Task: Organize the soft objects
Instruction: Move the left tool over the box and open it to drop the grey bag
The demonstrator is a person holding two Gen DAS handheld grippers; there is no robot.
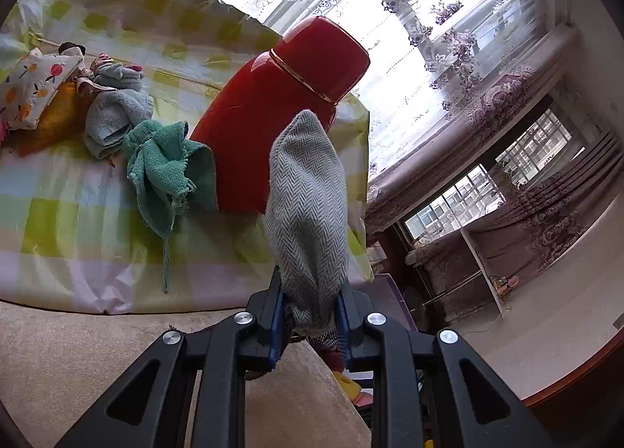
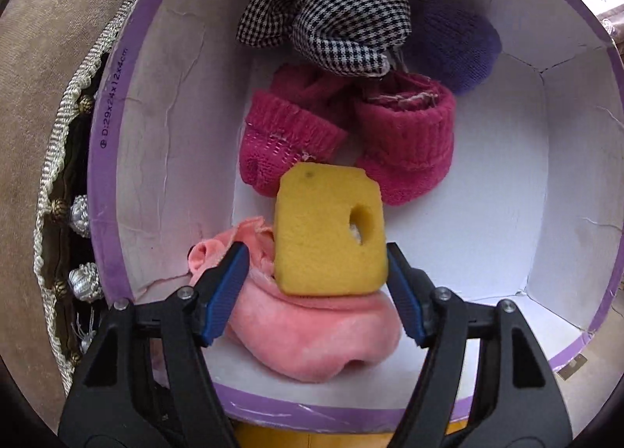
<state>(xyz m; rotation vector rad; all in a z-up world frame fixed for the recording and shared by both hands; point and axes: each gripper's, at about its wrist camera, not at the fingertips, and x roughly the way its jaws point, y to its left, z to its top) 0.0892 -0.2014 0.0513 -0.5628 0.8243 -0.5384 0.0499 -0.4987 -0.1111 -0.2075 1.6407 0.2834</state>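
In the left wrist view my left gripper (image 1: 310,315) is shut on a grey herringbone cloth (image 1: 308,194), which sticks up in front of a red bottle (image 1: 273,108). A green cloth (image 1: 167,167) and a pale blue towel (image 1: 117,116) lie on the checked sheet (image 1: 78,222). My right gripper (image 2: 316,272) points down into a purple-rimmed box (image 2: 105,183), its jaws wide. A yellow sponge (image 2: 323,233) with a hole rests between them on a pink velvet cloth (image 2: 312,335). The left pad stands clear of the sponge.
The box also holds magenta knitted socks (image 2: 405,144), a black-and-white checked fabric (image 2: 351,27) and a purple knit (image 2: 456,46). A brown fringed cushion (image 2: 35,97) borders the box. A fruit-print pillow (image 1: 31,85) and an orange cloth (image 1: 62,116) lie far left.
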